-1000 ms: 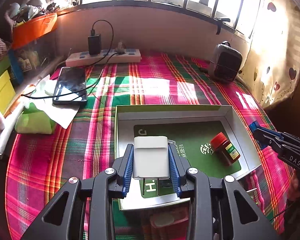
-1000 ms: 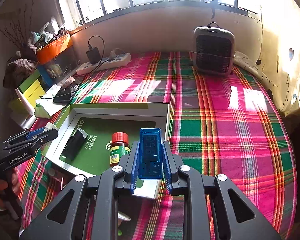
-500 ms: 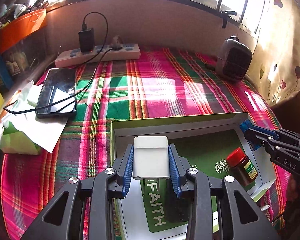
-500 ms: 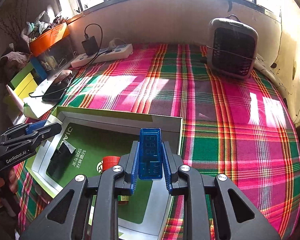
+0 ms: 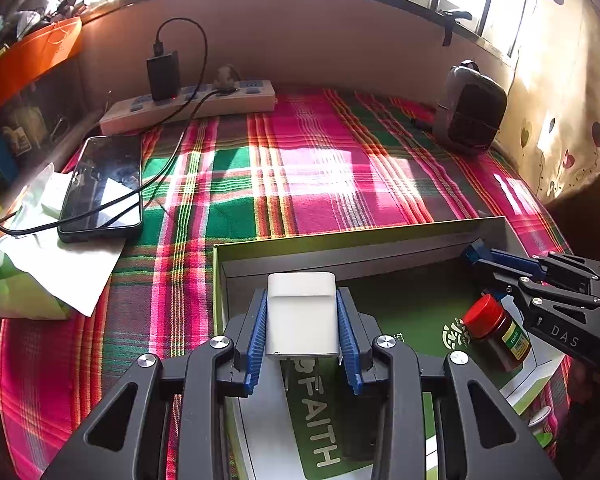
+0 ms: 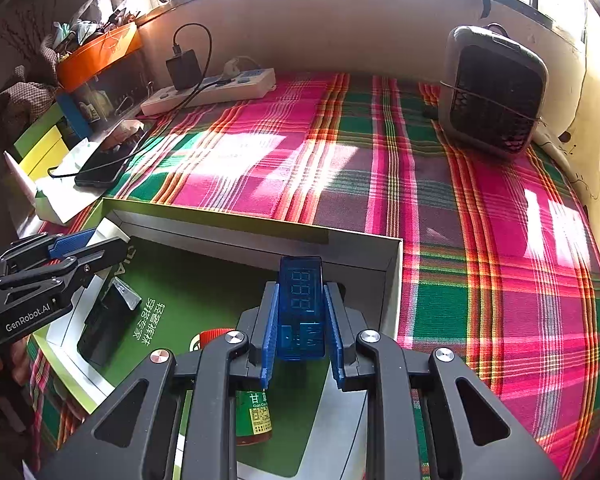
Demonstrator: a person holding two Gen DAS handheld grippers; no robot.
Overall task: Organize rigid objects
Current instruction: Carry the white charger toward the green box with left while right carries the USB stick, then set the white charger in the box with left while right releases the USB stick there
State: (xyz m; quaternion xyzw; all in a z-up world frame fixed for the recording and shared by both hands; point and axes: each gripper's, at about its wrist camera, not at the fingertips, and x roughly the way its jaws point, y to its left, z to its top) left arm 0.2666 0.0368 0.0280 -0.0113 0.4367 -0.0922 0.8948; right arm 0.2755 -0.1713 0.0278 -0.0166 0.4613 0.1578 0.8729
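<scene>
You had both loads over the box [image 5: 380,236], which sat on the plaid cloth [image 5: 320,168] at the near edge of the desk. Your left hand-held gripper [image 5: 302,316] was clamped on a white charger [image 5: 301,312], jaws set narrow against its two flat sides, and it hung above the box's left end, tilted down, probably so the block could be lowered there clear of what already lay inside. Your right hand-held gripper [image 6: 301,320] was closed tight on a blue meter [image 6: 301,304], pinched across its thin sides with the display facing up, above the box's right end. Inside, a red-capped bottle [image 5: 496,336] lay on its side on the green liner, and a black block [image 6: 108,320] lay toward the left end; you seemed to be keeping each load on its own side to avoid them. The cloth looked soft, so the box might shift if pushed. At the far edge a power strip [image 5: 188,108] ran along the wall under the windows, a phone [image 5: 104,188] lay on tissue at the left edge, and a small fan [image 6: 492,88] stood in the far right corner.
</scene>
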